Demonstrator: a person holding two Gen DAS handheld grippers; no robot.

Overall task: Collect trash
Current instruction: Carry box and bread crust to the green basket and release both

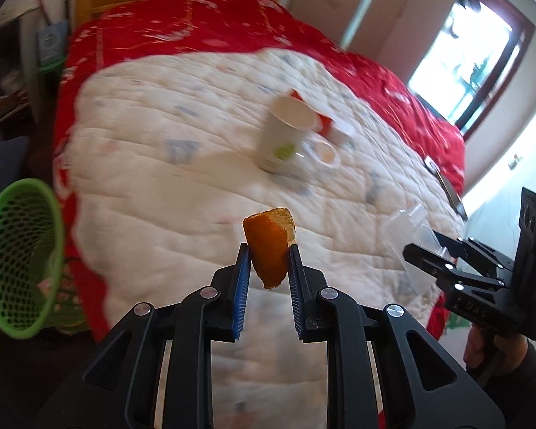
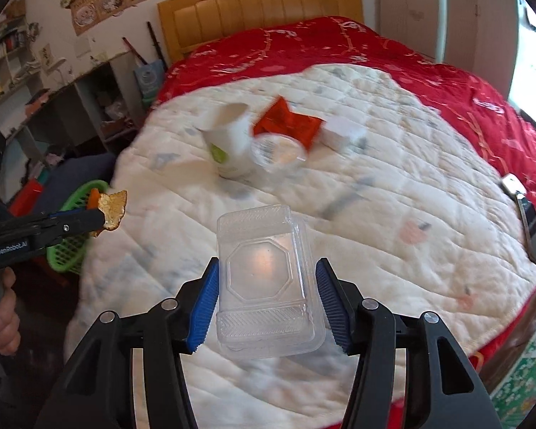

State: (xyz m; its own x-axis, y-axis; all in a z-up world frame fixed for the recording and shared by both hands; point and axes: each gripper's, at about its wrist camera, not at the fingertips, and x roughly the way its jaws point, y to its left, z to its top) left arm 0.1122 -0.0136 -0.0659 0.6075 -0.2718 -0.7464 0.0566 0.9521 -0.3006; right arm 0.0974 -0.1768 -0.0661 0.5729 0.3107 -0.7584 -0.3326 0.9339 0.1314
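My left gripper (image 1: 268,250) is shut on a piece of orange peel (image 1: 268,246), held up above the white quilt (image 1: 153,164). The right wrist view shows the same peel (image 2: 113,209) at the left gripper's (image 2: 102,218) tip. My right gripper (image 2: 268,264) is shut on a clear plastic clamshell box (image 2: 264,279), its blue pads (image 2: 207,300) against the box's sides. The box is off the bed. A green mesh basket (image 1: 18,257) stands on the floor left of the bed, also seen as a basket (image 2: 71,246) behind the left gripper.
On the quilt stand a white paper cup (image 2: 228,146), a red wrapper (image 2: 289,125), a clear round lid (image 2: 278,152) and a small white box (image 2: 343,130). A dark flat object (image 2: 529,225) lies at the bed's right edge. Shelves line the left wall.
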